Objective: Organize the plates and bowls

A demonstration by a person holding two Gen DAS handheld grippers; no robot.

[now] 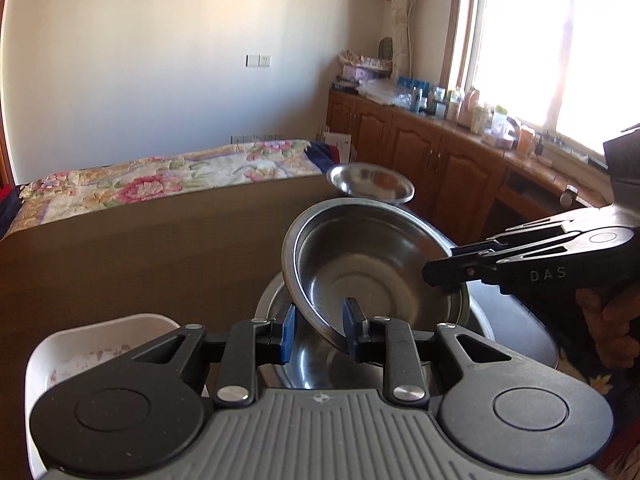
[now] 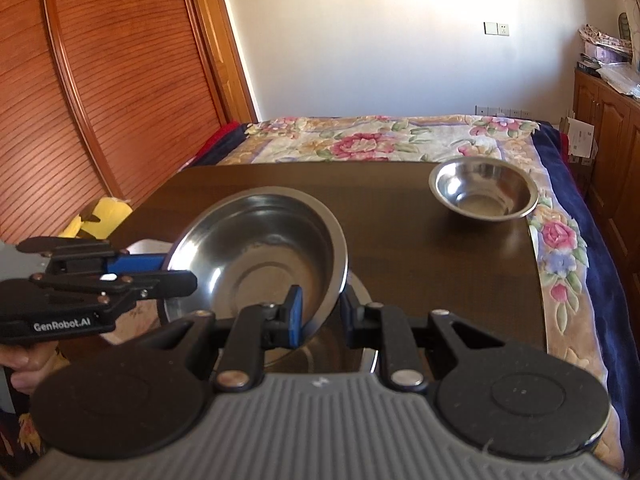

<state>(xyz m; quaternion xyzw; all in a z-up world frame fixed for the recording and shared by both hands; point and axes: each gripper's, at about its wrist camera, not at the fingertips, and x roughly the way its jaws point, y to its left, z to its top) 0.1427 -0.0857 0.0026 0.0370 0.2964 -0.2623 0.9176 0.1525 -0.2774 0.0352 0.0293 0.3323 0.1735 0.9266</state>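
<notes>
Your left tongs (image 1: pixel 320 328) are clamped on the near rim of a steel plate (image 1: pixel 372 264), one blue pad under the rim and one inside the dish, and your right tongs (image 2: pixel 320 312) are clamped on the same plate's opposite edge, so you hold it between both hands, tilted and lifted off the table (image 2: pixel 420 248). In the left wrist view the right tongs come in from the right side and bite the plate's rim there, with your hand (image 1: pixel 612 320) on the grip below them; in the right wrist view the left tongs reach in from the left to the plate's far-left edge. Directly beneath the tilted plate sits another steel dish (image 1: pixel 316 364), its rim showing under and beside the held one; whether the two touch cannot be told. To the left of it, at the near edge of the left wrist view, is a white tray (image 1: pixel 104 340). Farther across the dark table, well apart from the plate and near the table's far right corner, a steel bowl (image 2: pixel 484 192) stands upright. Beyond the table lies a bed with a floral cover (image 2: pixel 380 140), and past that a pale wall (image 2: pixel 380 40).
</notes>
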